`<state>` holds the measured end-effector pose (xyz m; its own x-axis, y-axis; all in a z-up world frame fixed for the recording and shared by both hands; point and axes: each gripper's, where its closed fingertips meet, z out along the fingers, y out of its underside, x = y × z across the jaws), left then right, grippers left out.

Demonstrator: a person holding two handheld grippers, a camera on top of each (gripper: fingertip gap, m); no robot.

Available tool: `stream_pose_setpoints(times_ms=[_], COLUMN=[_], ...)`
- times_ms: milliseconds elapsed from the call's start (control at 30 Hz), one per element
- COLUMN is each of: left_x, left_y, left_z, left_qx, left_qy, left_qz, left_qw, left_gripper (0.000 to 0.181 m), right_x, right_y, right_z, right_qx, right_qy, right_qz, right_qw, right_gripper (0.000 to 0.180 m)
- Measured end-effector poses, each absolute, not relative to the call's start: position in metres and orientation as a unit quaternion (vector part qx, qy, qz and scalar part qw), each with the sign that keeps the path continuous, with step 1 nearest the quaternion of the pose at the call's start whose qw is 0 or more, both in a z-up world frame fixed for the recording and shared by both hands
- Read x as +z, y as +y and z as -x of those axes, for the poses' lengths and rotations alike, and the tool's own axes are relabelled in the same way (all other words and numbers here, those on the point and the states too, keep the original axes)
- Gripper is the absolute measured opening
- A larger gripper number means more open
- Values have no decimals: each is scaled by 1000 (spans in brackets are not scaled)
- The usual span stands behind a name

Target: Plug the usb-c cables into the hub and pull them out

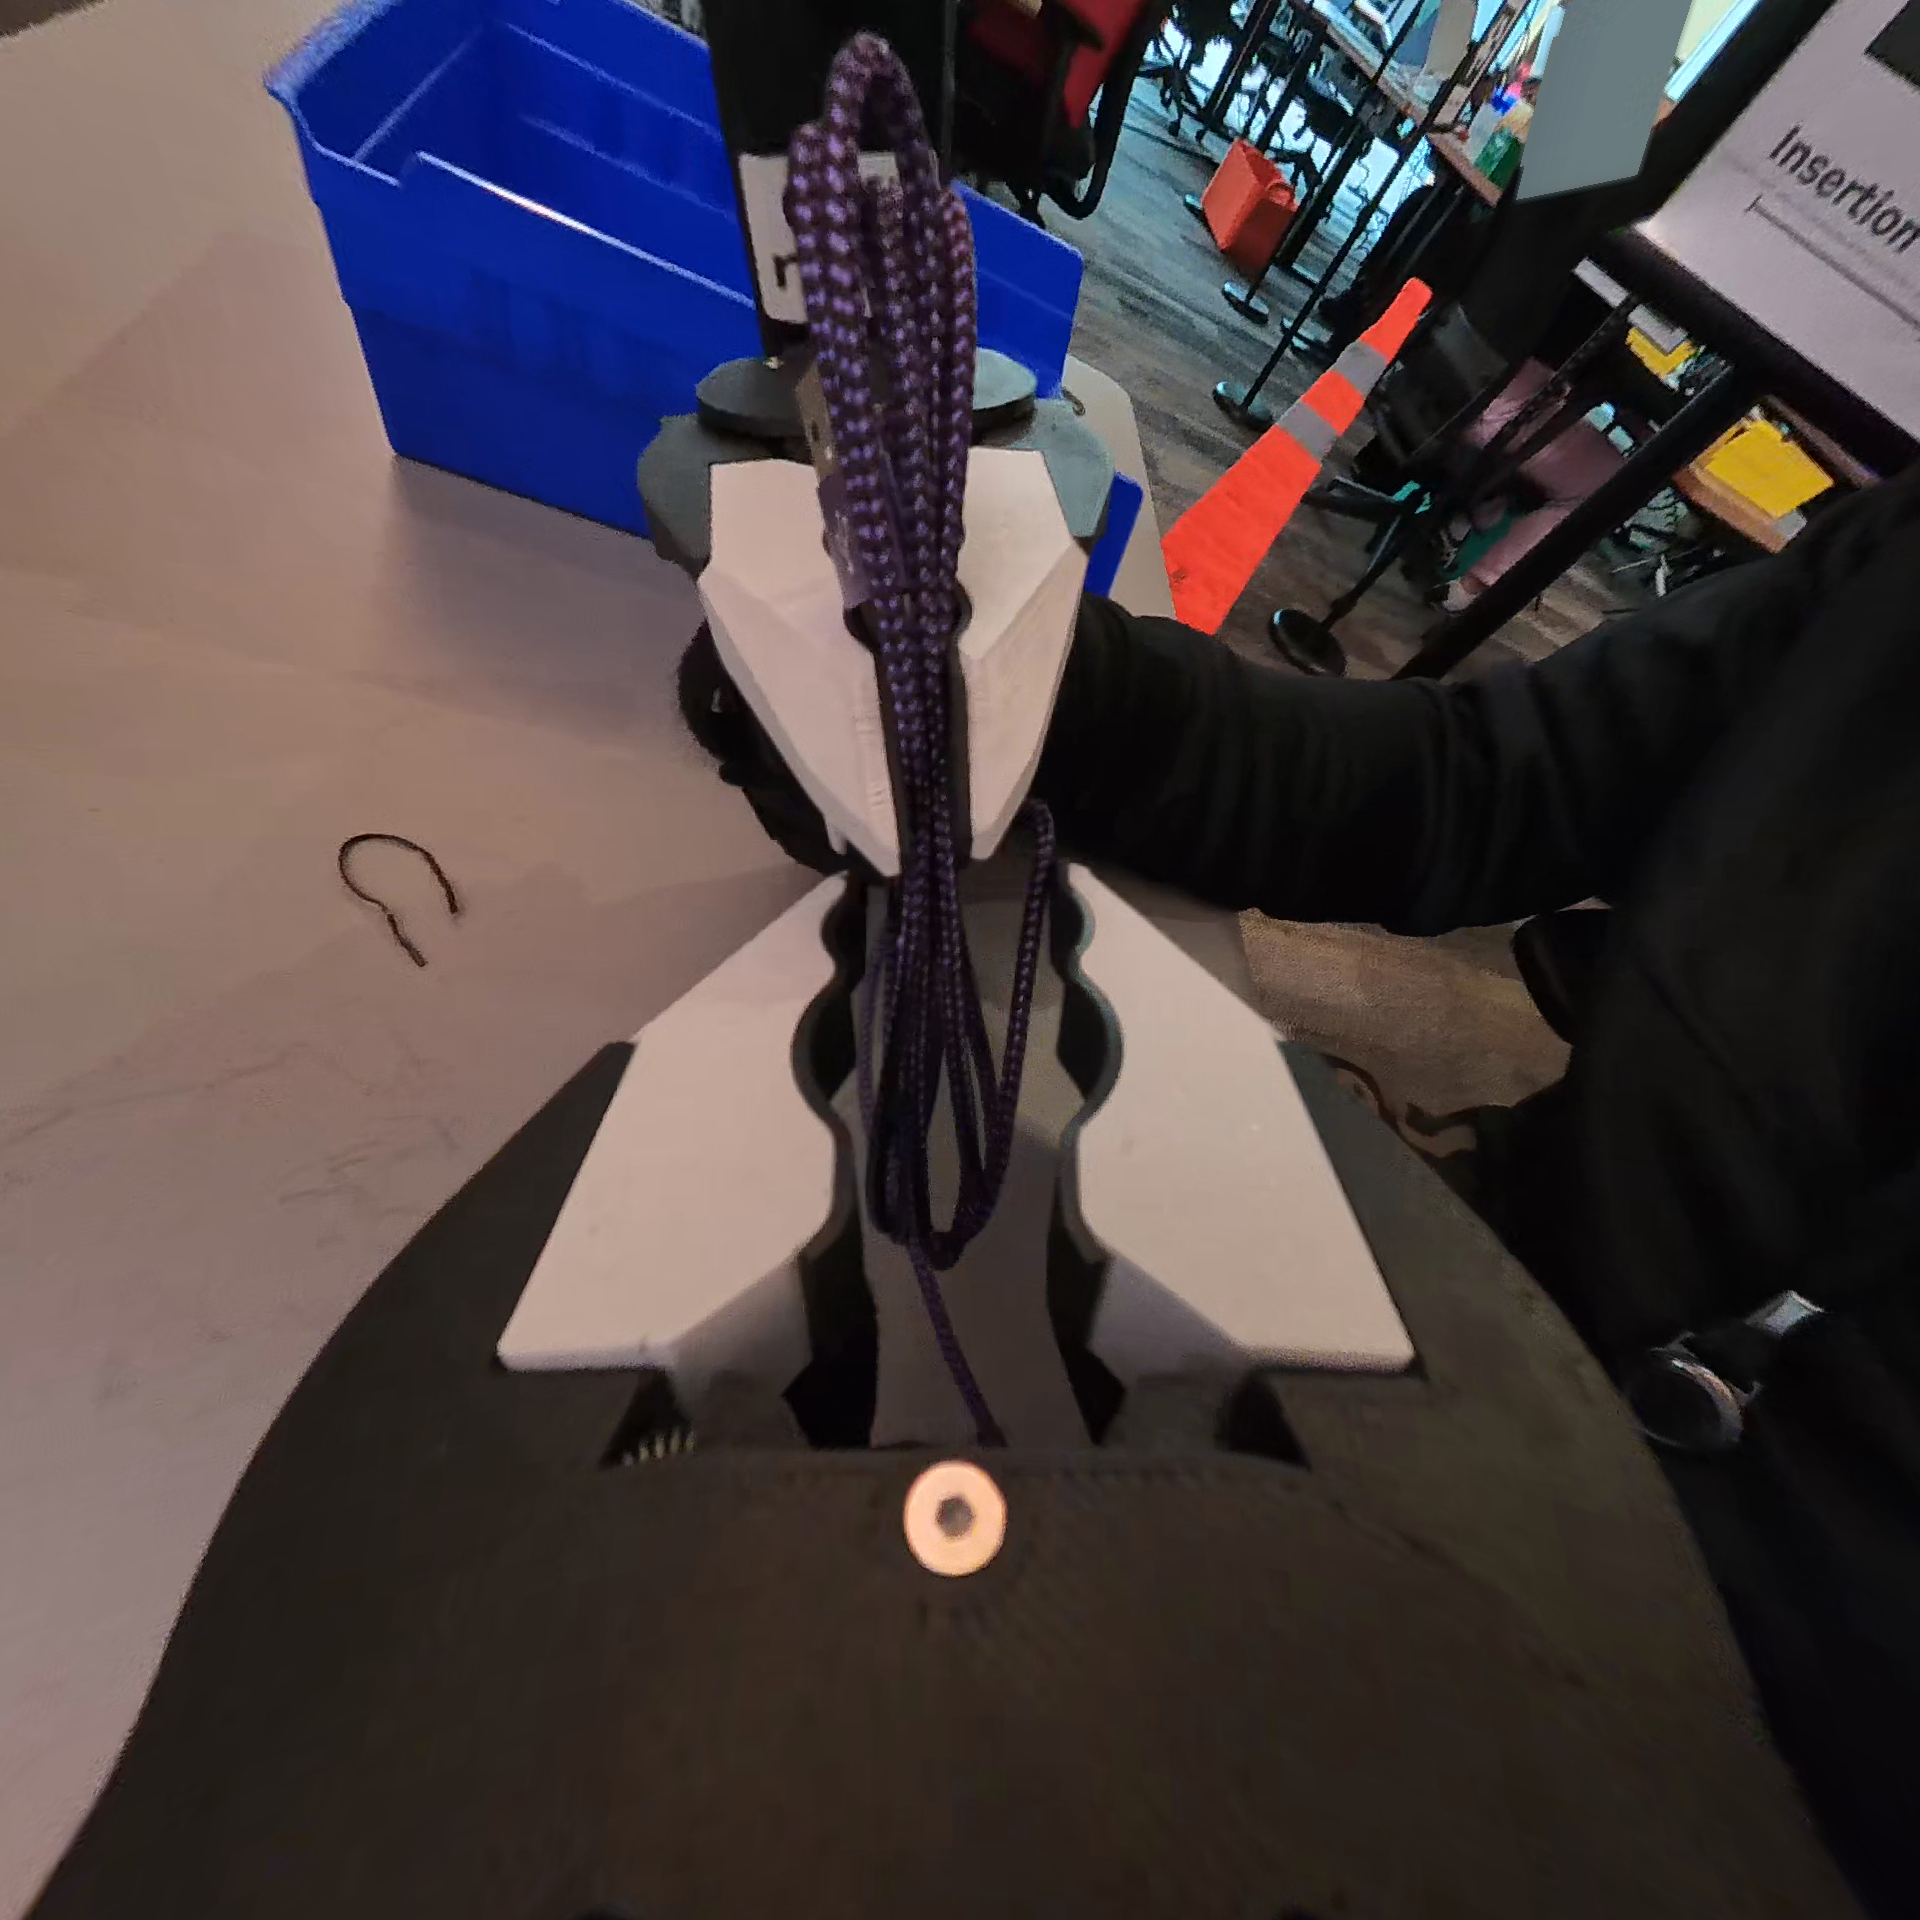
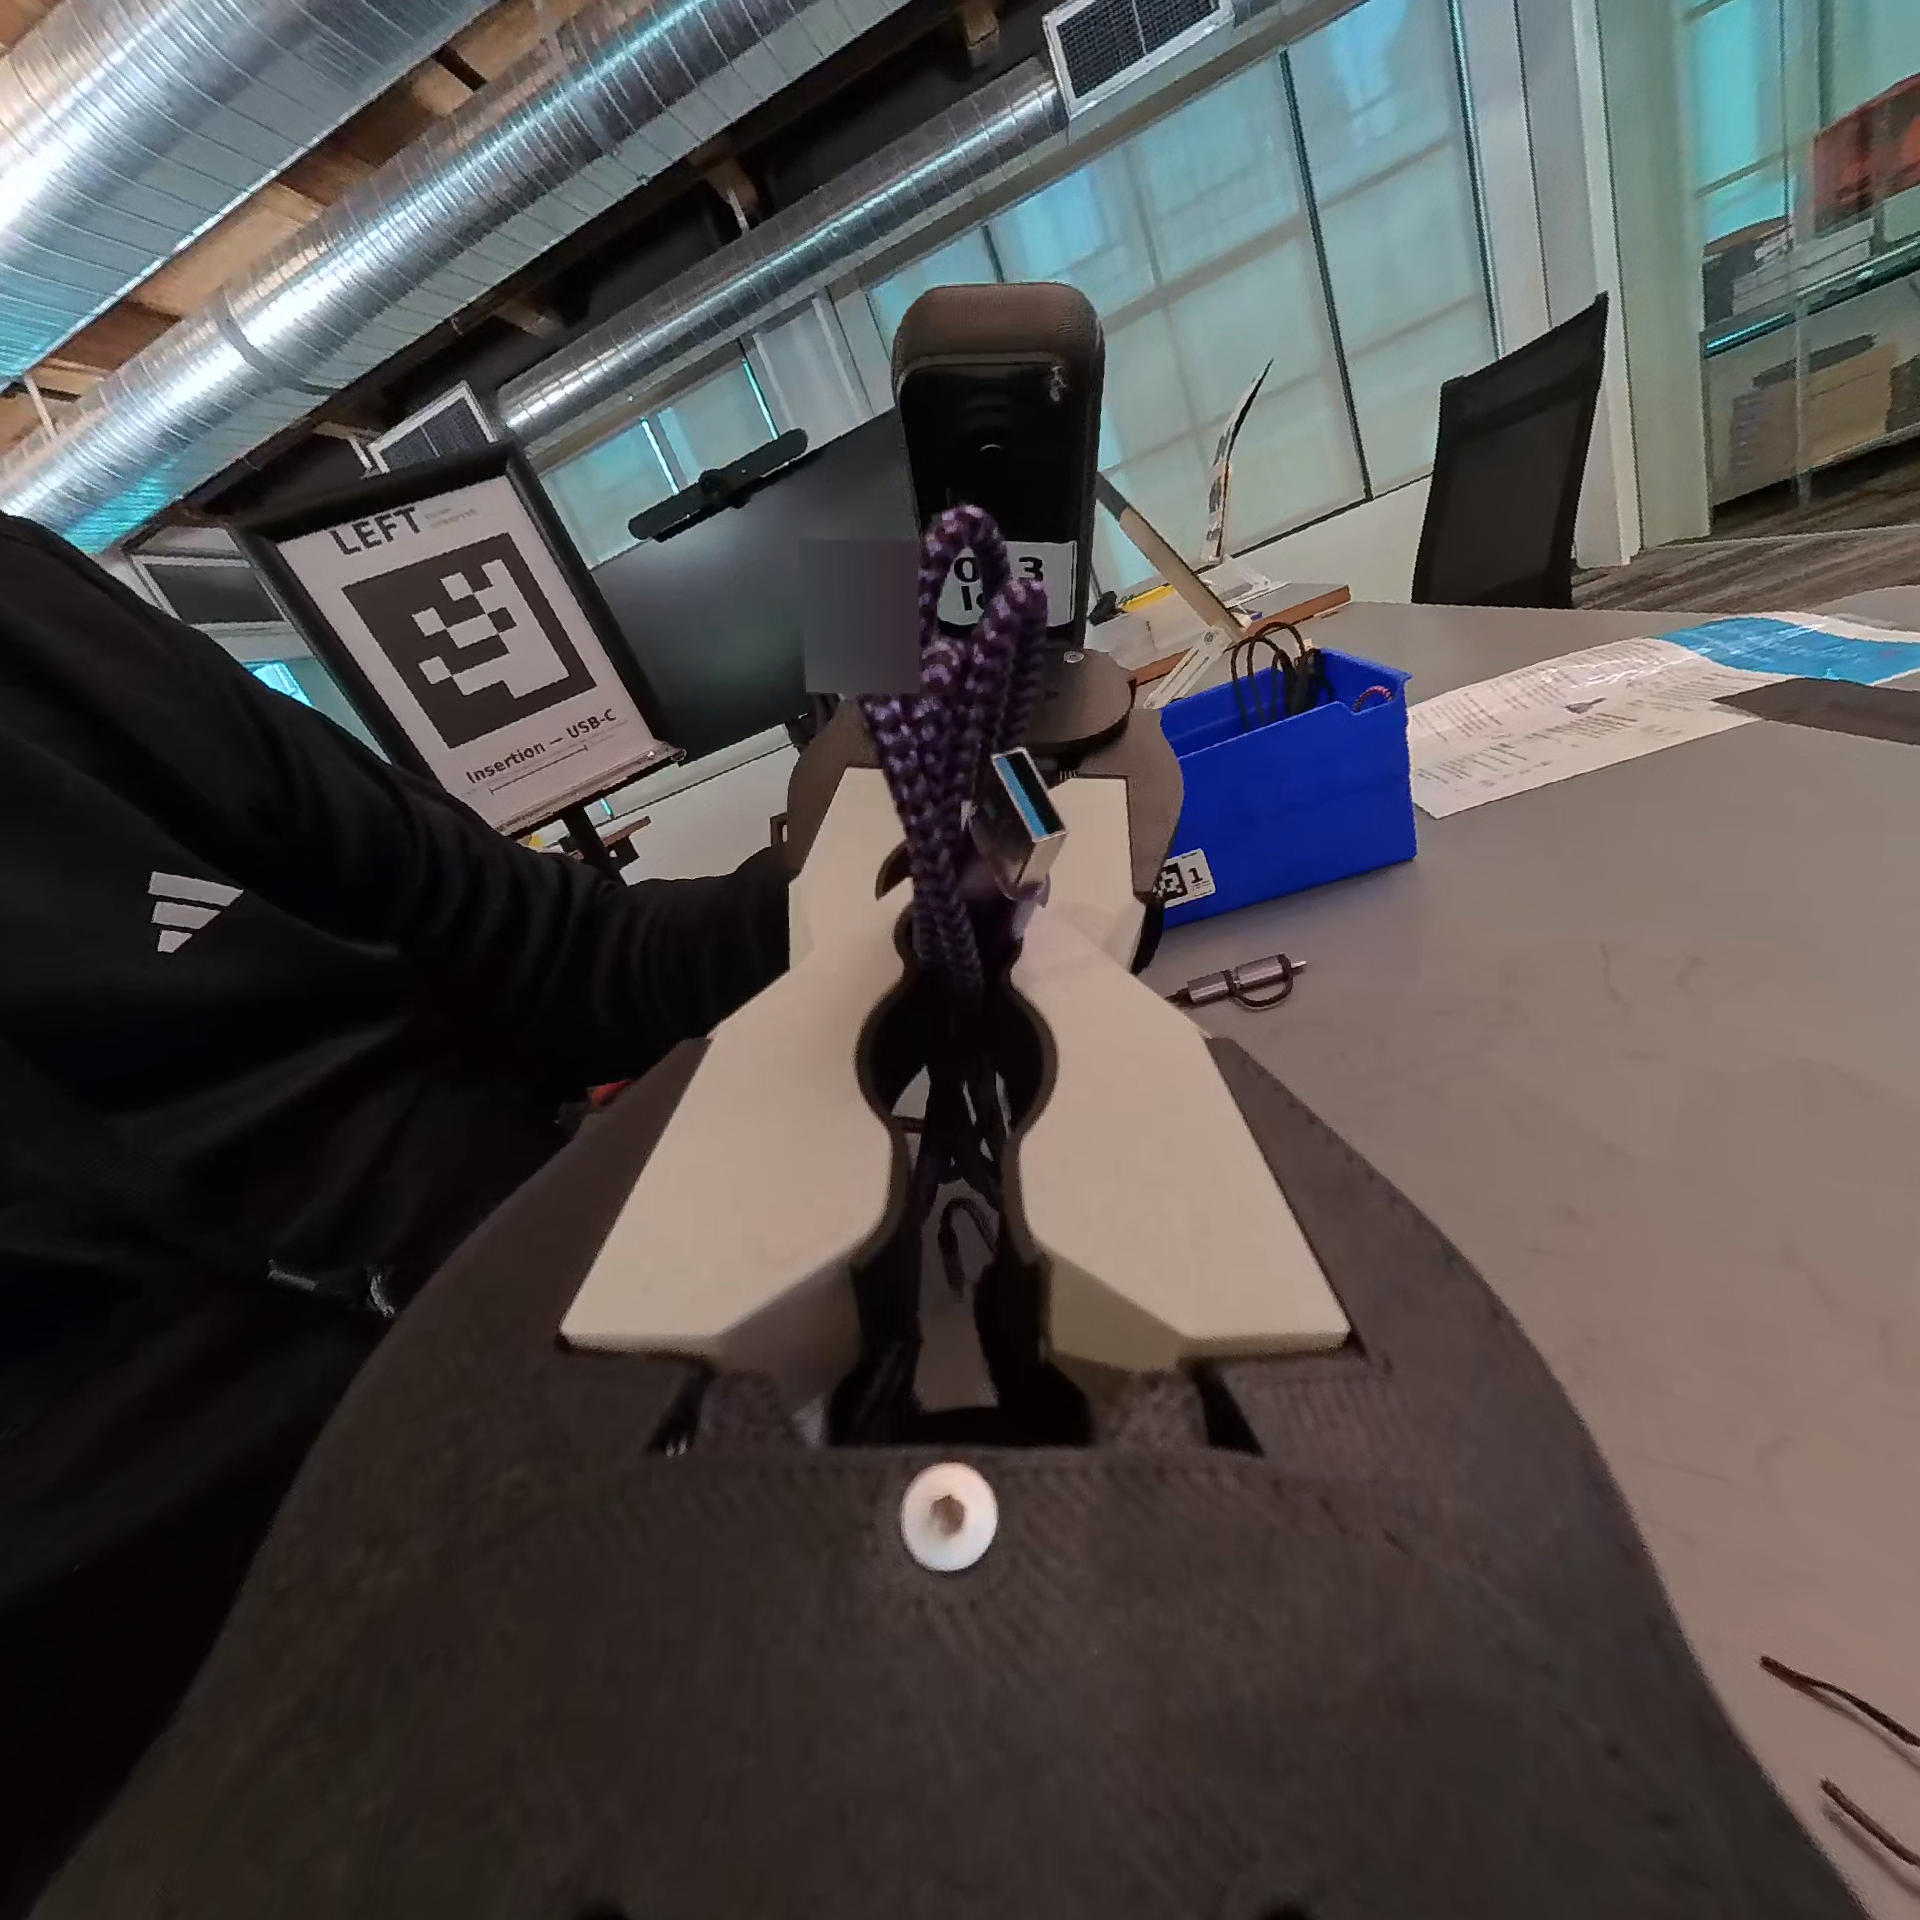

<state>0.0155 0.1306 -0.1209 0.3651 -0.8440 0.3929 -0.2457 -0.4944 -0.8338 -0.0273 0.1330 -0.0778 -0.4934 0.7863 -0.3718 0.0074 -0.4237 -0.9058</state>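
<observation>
The right gripper [image 2: 961, 977] is clenched on the bundled purple cable [image 1: 883, 312], held up off the table [image 1: 208, 623], likely so it can be uncoiled before any plugging. The left gripper [image 1: 956, 914] meets it tip to tip, its jaws flanking the hanging loops; I cannot tell if they pinch. A blue bin [image 1: 520, 312] sits at eleven o'clock, a loose twist tie [image 1: 395, 894] at nine. It's an open office with an orange cone [image 1: 1299, 447] at two.
</observation>
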Motion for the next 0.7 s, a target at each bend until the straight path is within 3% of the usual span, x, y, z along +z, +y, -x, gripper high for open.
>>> stream_pose_setpoints(times_ms=[267, 633, 700], left_x=[-114, -113, -108], left_y=[139, 139, 135], left_z=[-8, -16, -16], left_qx=[-425, -455, -484], left_qy=[346, 338, 335], left_qz=[750, 736, 723], left_qw=[371, 369, 361], left_gripper=[33, 5, 4], right_x=[-78, -74, -71], right_y=[143, 141, 140], right_z=[27, 26, 25], right_qx=[728, 741, 753], right_qy=[-448, -440, -434], right_qz=[439, 426, 418], right_qw=[276, 276, 263], right_gripper=[3, 4, 12])
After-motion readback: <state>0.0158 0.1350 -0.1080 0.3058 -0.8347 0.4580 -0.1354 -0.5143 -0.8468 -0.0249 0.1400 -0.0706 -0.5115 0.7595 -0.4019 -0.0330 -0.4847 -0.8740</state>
